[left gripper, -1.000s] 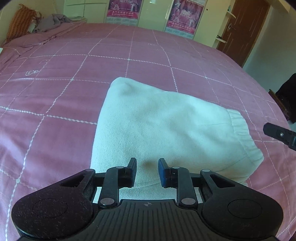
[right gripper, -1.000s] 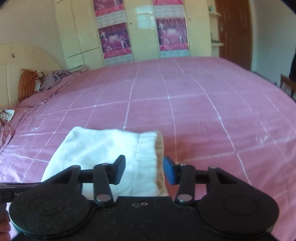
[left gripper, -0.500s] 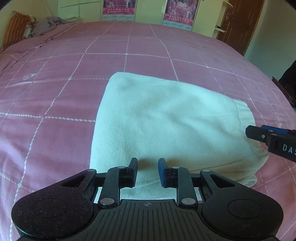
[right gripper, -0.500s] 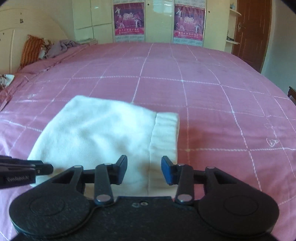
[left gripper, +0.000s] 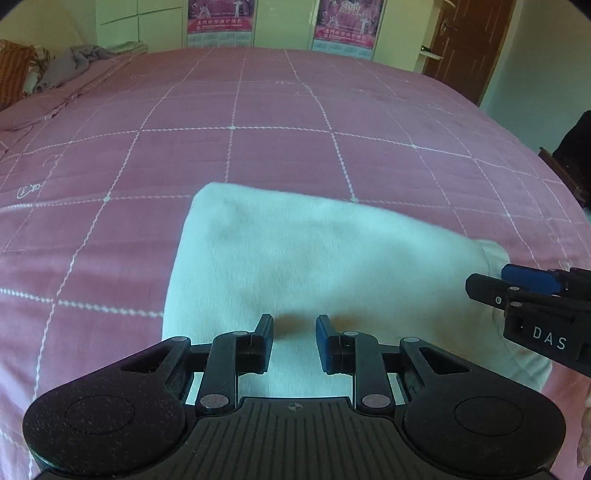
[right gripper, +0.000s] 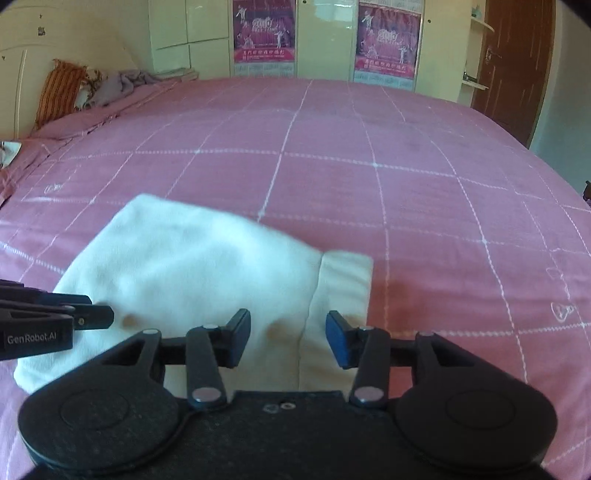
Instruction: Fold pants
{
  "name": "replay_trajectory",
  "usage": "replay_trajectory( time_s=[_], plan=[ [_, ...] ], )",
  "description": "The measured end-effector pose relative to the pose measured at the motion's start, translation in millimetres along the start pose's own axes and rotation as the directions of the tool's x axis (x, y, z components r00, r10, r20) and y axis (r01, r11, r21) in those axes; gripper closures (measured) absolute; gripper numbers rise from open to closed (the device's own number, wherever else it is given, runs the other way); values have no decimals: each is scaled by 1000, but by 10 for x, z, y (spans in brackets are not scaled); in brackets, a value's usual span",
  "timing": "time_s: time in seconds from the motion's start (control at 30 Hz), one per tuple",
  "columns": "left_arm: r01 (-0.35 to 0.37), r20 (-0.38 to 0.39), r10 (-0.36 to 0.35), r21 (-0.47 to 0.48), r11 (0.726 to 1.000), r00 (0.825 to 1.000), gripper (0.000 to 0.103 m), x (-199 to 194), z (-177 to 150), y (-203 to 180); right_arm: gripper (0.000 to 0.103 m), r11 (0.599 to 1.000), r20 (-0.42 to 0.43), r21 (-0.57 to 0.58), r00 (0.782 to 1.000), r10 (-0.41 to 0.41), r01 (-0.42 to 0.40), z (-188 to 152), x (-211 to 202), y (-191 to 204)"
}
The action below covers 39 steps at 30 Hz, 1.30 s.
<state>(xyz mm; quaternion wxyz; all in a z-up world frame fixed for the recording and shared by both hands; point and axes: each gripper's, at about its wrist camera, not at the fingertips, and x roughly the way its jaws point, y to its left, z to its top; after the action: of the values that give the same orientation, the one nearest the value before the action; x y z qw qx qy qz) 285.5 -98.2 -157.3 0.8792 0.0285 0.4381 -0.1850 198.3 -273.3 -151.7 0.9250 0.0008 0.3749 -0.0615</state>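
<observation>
Two grippers hang over one white bundle: the left gripper has its fingers narrowly parted with nothing between them, and the right gripper has its fingers parted somewhat wider, also holding nothing, its tips astride the seam where the waistband meets the body cloth. The folded pants lie flat on the pink checked bedspread, just ahead of both sets of tips, at twelve o'clock from each camera. Compared with a second ago, we see the right gripper come in from three o'clock of the left wrist view, from a sliver at the frame edge to a full finger over the waistband end; in the right wrist view the horizon has levelled and the bundle now spreads toward ten o'clock instead of sitting tight under the tips. The pants themselves keep the same compact outline throughout. We judge that the folding is nearly or wholly done, and that both tools are either squaring up for one last fold or checking the result; which of the two we cannot tell. No box, basket or drawer is in view, so nothing is contained anywhere; the closest thing to storage is the wardrobe at twelve o'clock, shut, with posters on its doors.
</observation>
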Motion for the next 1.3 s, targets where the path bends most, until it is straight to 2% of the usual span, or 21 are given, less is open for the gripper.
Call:
replay_trajectory(
  time_s=[0.13, 0.2, 0.27, 0.3, 0.37, 0.43, 0.53, 0.57, 0.6, 0.67, 0.73, 0.83, 0.93, 1.07, 1.13, 1.2, 1.3],
  plan=[
    [-17, -57, 16, -2, 1000, 998, 78, 367, 205, 53, 57, 999, 20, -27, 999, -37, 38, 236, 230, -9],
    [-7, -68, 6, -17, 1000, 998, 79, 494, 217, 85, 56, 996, -13, -56, 997, -75, 74, 208, 439, -3],
    [-12, -64, 10, -21, 1000, 998, 79, 556, 227, 72, 53, 997, -89, -42, 993, -72, 69, 116, 689, -66],
    [-17, -64, 16, -21, 1000, 998, 79, 571, 236, 60, 46, 998, -89, -15, 994, -70, 69, 75, 741, -101],
    [-33, -49, 33, -10, 999, 998, 79, 545, 261, 1, 44, 997, -104, 42, 993, -56, 61, 63, 777, -156],
    [-44, -9, 44, 13, 999, 999, 78, 499, 262, -46, 47, 997, -115, 41, 992, -55, 60, 127, 734, -145],
    [-55, -24, 56, 15, 998, 998, 79, 595, 192, -20, 54, 996, -21, 79, 999, -49, 50, 159, 512, -169],
    [-70, -12, 71, 48, 996, 997, 79, 601, 166, -60, 54, 996, -41, 71, 998, -55, 58, 127, 558, -172],
    [-92, -8, 93, 78, 993, 996, 79, 583, 155, -122, 52, 997, -86, 52, 995, -53, 58, 62, 647, -159],
    [-109, -11, 111, 111, 988, 994, 79, 496, 143, -214, 50, 998, -74, 23, 996, -59, 61, 31, 694, -148],
    [-71, -21, 74, 107, 992, 997, 78, 363, 88, -219, 48, 997, -94, 46, 994, -52, 56, 97, 640, -151],
    [-48, -3, 49, 96, 994, 999, 78, 74, -134, -159, 50, 994, -22, 104, 999, -34, 37, 115, 314, -191],
    [-29, 8, 28, 88, 996, 1000, 78, -134, -414, -96, 50, 997, 39, 72, 998, -42, 39, -60, -29, -145],
    [-20, 10, 19, 94, 995, 1000, 79, -289, -727, -84, 49, 998, -4, 3, 998, -70, 70, -498, -197, -37],
    [-22, 28, 20, 78, 997, 999, 79, -328, -822, -73, 46, 998, -14, 30, 998, -60, 60, -672, -188, -56],
    [-21, 29, 20, 38, 999, 999, 79, -352, -851, -53, 43, 996, -12, 66, 998, -58, 58, -718, -167, -86],
    [-16, 17, 16, 2, 1000, 1000, 79, -430, -850, -28, 43, 991, -59, 124, 997, -48, 55, -584, -175, -123]
  ],
)
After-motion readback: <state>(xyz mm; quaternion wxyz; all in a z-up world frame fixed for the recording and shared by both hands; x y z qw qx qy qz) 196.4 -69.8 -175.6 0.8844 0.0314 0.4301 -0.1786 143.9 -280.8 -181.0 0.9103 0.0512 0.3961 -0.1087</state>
